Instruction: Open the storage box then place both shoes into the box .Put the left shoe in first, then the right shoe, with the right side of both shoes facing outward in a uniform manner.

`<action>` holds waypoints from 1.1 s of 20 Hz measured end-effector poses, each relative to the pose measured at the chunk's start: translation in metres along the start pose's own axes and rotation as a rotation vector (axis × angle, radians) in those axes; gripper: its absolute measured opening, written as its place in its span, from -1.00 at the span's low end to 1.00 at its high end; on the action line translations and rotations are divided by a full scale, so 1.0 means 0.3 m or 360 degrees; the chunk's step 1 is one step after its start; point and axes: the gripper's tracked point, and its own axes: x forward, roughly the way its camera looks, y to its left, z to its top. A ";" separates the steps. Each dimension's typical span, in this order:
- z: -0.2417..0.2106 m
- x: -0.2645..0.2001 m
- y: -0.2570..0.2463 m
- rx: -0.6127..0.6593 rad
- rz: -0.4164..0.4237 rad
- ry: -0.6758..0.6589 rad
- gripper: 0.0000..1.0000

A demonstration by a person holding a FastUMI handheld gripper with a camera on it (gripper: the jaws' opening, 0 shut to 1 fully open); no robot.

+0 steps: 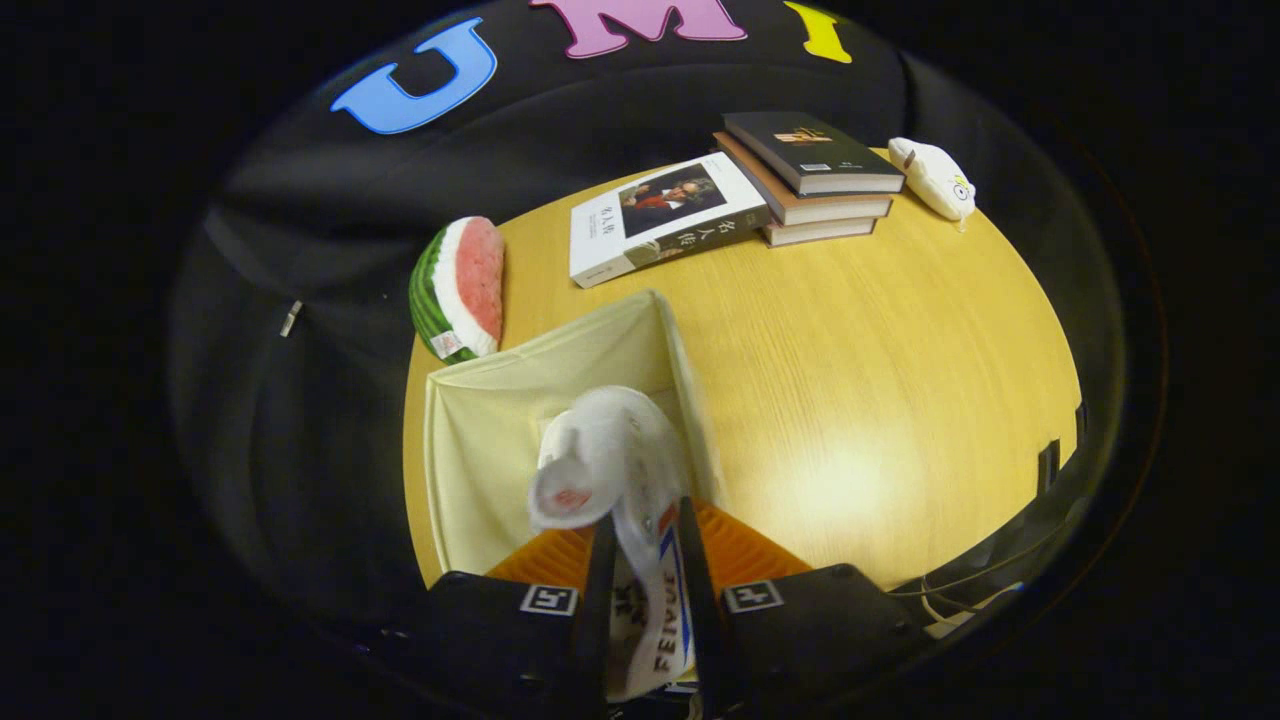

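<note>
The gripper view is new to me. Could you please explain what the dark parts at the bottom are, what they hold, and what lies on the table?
The camera rides on a hand-held gripper and looks forward along its two dark fingers. They are shut on a white shoe, which hangs over an open cream box. The box stands on a round yellow table. Beyond the box lies a book, with a stack of three books beside it. A small white toy lies next to the stack. A watermelon-slice toy sits at the table's edge, just behind the box.
</note>
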 end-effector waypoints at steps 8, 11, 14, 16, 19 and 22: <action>0.045 -0.071 0.051 -0.0233 0.0116 -0.0157 0.97; 0.081 -0.116 0.032 -0.0293 0.0172 -0.0248 0.98; 0.154 -0.168 -0.001 -0.0318 0.0239 -0.0384 0.97; 0.222 -0.211 -0.068 -0.0343 0.0234 -0.0498 0.97; 0.335 -0.284 -0.201 -0.0386 0.0178 -0.0696 0.97; 0.444 -0.361 -0.376 -0.0457 0.0071 -0.0907 0.97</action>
